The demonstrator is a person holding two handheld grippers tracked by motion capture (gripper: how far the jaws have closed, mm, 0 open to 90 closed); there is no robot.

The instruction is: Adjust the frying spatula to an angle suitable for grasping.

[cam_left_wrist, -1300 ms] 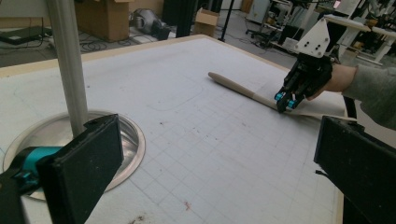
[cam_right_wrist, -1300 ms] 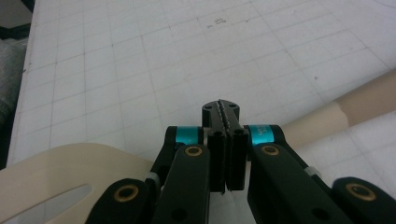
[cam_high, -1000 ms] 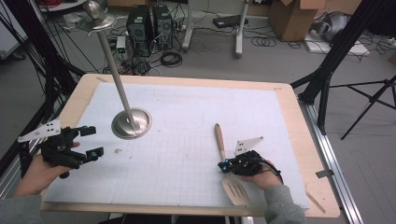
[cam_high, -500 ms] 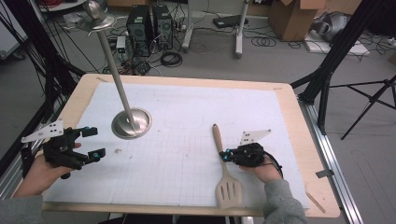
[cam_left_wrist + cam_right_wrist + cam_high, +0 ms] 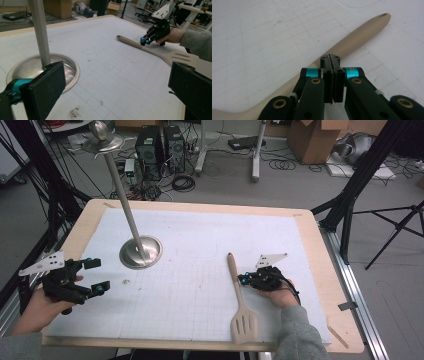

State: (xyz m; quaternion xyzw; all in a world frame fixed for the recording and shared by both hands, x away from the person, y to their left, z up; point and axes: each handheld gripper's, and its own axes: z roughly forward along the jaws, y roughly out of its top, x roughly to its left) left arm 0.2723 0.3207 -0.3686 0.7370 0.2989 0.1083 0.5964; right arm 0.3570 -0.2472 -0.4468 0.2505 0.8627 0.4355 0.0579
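The spatula [image 5: 242, 309] was a pale beige thing, smooth and matte, with a long rounded handle that had a small hole at its far tip and a flat, slotted blade at the near end. It lay flat on the white mat [image 5: 200, 245], right of the middle, handle pointing away from me and blade almost at the near edge of the table [image 5: 320, 250]. The mat was soft-looking and faintly gridded, scuffed with a few dark specks, and it sat on a light wooden tabletop with rounded corners.

My right gripper [image 5: 243, 279] rested just right of the handle, about midway along it. Its two black jaws were pressed flat together with nothing between them, their ridged tips right at the handle's side; in the right gripper view [image 5: 331, 59] the tips stood right in front of the beige shaft, but I could not tell whether they touched it.

My left gripper [image 5: 97, 276] sat at the near left of the mat, well apart from the spatula, its jaws spread wide and empty. The square black pads [image 5: 47, 85] looked like dull foam, each jaw banded in teal. Just beyond them stood a metal stand [image 5: 131, 227], a brushed steel pole leaning up from a shallow round dish base.

I could read no writing or labels on any of it.
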